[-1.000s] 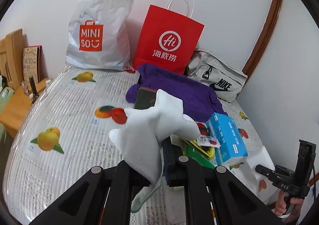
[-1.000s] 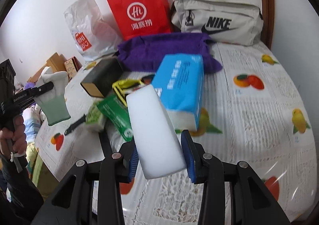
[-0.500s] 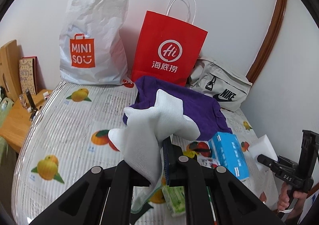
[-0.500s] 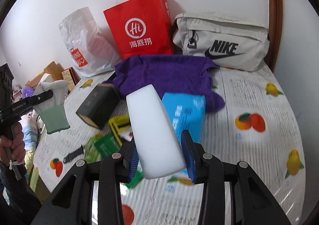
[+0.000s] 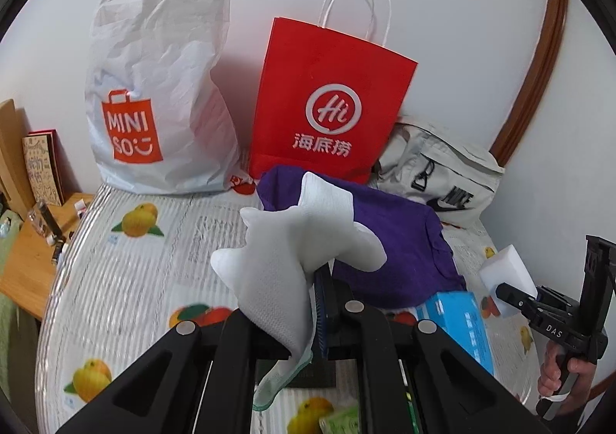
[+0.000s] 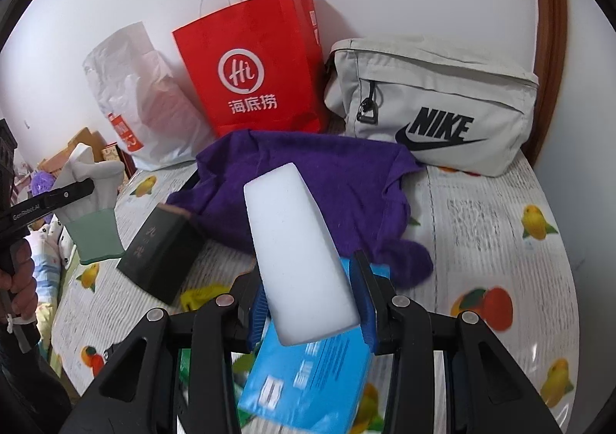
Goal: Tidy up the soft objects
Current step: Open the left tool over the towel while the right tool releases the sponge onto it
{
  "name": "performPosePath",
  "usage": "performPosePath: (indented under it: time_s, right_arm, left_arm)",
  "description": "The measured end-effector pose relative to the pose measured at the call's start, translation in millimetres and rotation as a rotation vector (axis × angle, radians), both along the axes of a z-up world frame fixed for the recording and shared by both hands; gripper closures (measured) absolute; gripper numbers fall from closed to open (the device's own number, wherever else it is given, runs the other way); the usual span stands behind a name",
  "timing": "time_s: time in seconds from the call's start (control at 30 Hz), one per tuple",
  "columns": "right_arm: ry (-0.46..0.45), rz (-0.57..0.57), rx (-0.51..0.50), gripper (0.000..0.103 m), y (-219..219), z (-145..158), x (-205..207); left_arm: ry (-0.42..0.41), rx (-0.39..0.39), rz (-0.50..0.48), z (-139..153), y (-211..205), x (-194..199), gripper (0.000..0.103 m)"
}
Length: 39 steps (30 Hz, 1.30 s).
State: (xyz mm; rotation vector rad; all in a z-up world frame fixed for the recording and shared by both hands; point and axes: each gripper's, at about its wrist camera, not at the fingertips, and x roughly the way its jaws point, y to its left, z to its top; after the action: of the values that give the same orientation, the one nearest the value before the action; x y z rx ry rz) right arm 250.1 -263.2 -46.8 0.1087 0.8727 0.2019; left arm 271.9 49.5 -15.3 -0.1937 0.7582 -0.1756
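Observation:
My left gripper (image 5: 292, 303) is shut on a white sock with a green cuff (image 5: 285, 260) and holds it up above the table; the sock also shows in the right wrist view (image 6: 92, 210). My right gripper (image 6: 308, 299) is shut on a white sponge block (image 6: 296, 260), held above the blue tissue pack (image 6: 308, 387); the sponge also shows in the left wrist view (image 5: 506, 276). A purple cloth (image 6: 315, 180) lies crumpled in front of the red paper bag (image 6: 254, 72).
A white Miniso plastic bag (image 5: 158, 87) and a grey Nike pouch (image 6: 435, 103) stand against the wall. A dark box (image 6: 161, 253), green packets (image 5: 338, 418) and yellow items (image 6: 200, 297) lie on the fruit-print tablecloth (image 5: 127, 280). A wooden shelf (image 5: 23, 264) sits left.
Both grippers have risen and moved toward the wall with their loads. The bags look nearer; the tissue pack and small items now lie lower in both views.

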Motion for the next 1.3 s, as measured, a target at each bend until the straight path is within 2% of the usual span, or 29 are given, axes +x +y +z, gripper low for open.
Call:
performPosePath:
  time_s: [0.1, 0.23, 0.53, 0.7, 0.87, 1.07, 1.3]
  right_arm:
    - [0.009, -0.005, -0.003, 0.063, 0.1, -2.9, 19.1]
    - [0.018, -0.007, -0.013, 0.063, -1.0, -10.0, 43.0]
    - [0.072, -0.010, -0.010, 0.063, -4.1, -41.6, 98.0]
    - [0.122, -0.011, 0.002, 0.063, -4.4, -58.8, 119.4]
    - [0.164, -0.001, 0.005, 0.063, -4.6, -74.3, 130.2]
    - [0.210, 0.019, -0.015, 0.063, -4.0, -89.6, 135.8]
    - [0.261, 0.015, -0.023, 0.062, -7.2, -103.3, 143.6]
  left_arm:
    - [0.006, 0.016, -0.001, 0.8, -2.7, 17.4, 0.094]
    - [0.025, 0.001, -0.016, -3.4, -6.3, 42.0, 0.094]
    - [0.075, 0.021, -0.065, -20.6, -29.7, 100.9, 0.094]
    - [0.107, -0.016, -0.119, -33.7, -50.5, 138.1, 0.094]
    - [0.158, -0.015, -0.152, -55.9, -69.7, 168.9, 0.094]
    - [0.232, 0.002, -0.135, -84.5, -76.4, 195.1, 0.094]
    - [0.272, 0.046, -0.131, -102.5, -85.8, 212.1, 0.094]
